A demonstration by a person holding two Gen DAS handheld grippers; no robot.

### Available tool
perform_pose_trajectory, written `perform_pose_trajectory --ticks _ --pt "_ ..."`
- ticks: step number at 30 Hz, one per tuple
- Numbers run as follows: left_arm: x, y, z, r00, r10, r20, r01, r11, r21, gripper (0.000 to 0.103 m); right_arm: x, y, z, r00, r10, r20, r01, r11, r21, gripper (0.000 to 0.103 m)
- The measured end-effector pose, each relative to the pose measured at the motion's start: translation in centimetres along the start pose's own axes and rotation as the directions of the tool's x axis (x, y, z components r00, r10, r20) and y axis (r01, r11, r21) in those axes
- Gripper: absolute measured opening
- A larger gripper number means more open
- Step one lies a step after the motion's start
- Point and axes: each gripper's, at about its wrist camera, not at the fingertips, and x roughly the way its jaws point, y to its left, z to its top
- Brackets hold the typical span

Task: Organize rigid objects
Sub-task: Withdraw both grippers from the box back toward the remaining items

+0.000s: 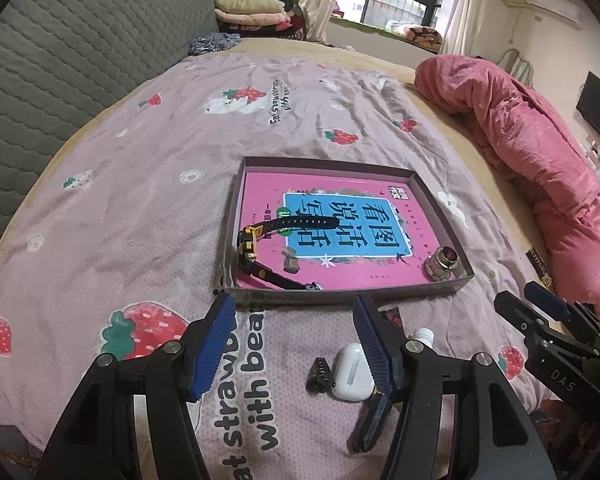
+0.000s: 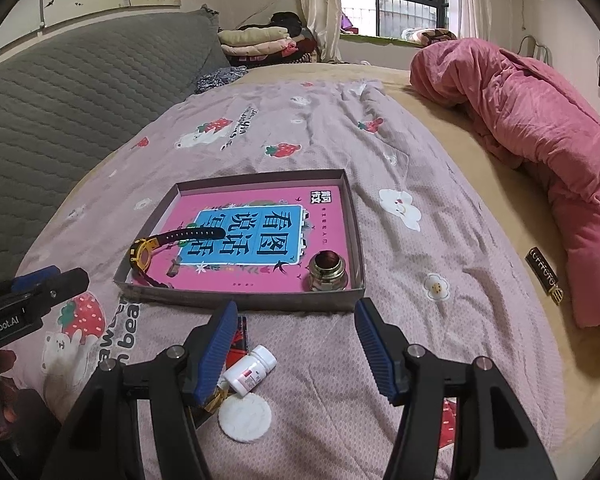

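Left hand-held gripper [image 1: 294, 300] open, empty | right hand-held gripper [image 2: 296, 306] open, empty

One box [image 2: 358, 248] holds one book [image 2: 260, 240], one watch [image 2: 148, 254] and one metal nut [image 2: 327, 274]. At 6 o'clock from it lie one pill bottle [image 2: 250, 368], one white pad [image 2: 245, 418], one earbud case [image 1: 352, 372] and one black clip [image 1: 320, 374].

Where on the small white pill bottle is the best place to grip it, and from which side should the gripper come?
Grip the white pill bottle across the middle of its labelled body, not the narrower cap. It lies on its side on the bedspread, cap pointing toward the tray, so come from above with the open right hand-held gripper, fingers on either side of the round body.
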Motion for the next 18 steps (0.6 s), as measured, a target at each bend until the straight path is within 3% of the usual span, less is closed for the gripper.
perform_pose_trajectory --ticks 4,7,18 --pt "-0.3 -0.2 -0.3 1.0 -0.014 -0.001 0.014 1.0 0.011 0.064 -0.2 0.2 -0.1 1.0 0.0 0.003 0.0 1.0 -0.007 0.061" --pt "-0.2 -0.6 -0.5 1.0 -0.026 -0.007 0.026 0.999 0.024 0.076 -0.3 0.3 -0.3 1.0 -0.003 0.007 0.003 1.0 -0.015 0.061" --pt "0.2 -1.7 -1.8 0.998 -0.049 -0.031 0.051 0.997 0.061 0.076 -0.6 0.2 -1.0 1.0 0.012 0.015 -0.011 1.0 -0.021 0.061"
